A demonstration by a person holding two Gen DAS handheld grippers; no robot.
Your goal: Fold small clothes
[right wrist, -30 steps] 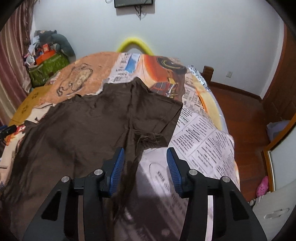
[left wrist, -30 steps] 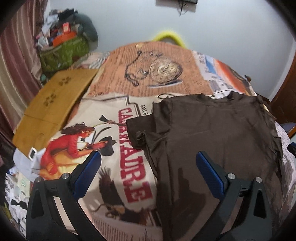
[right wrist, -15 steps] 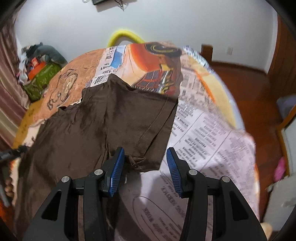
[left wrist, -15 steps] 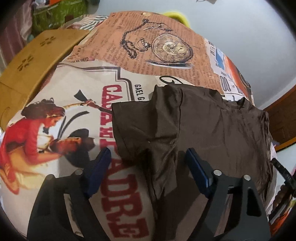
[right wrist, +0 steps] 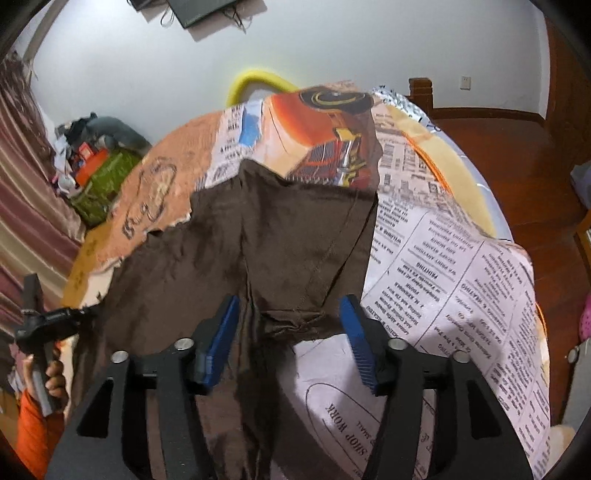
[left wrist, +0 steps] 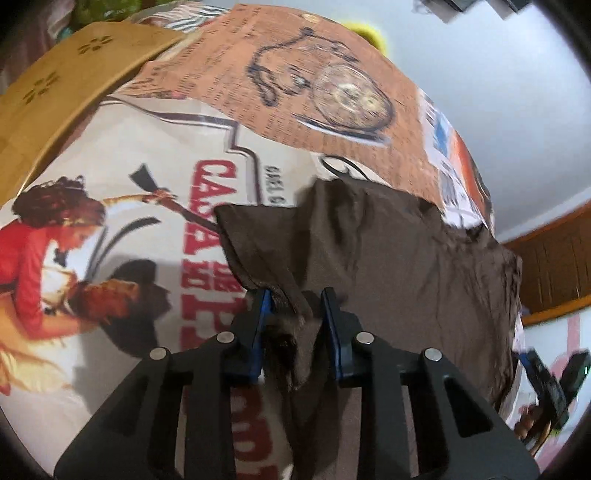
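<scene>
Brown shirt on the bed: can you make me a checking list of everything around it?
Surface: bed cover printed with newspaper and posters.
Job's things: brown shirt spread flat, wrinkled.
Clutter: wooden board; green bag heaped with stuff.
Grippers: left gripper jaws nearly closed, pinching the shirt's sleeve; right gripper jaws wide, either side of the other sleeve.
Cables: wires dangling below the wall screen.
Surroundings: white wall, wooden floor, striped curtain.

T-shirt (right wrist: pixel 236 258) lies flat on the printed bedspread (right wrist: pixel 461 280). Left gripper (left wrist: pixel 295 314) at its left sleeve, cloth between the fingers; right gripper (right wrist: pixel 291 328) straddles its right sleeve. Wooden board (left wrist: pixel 55 85) far left.
</scene>
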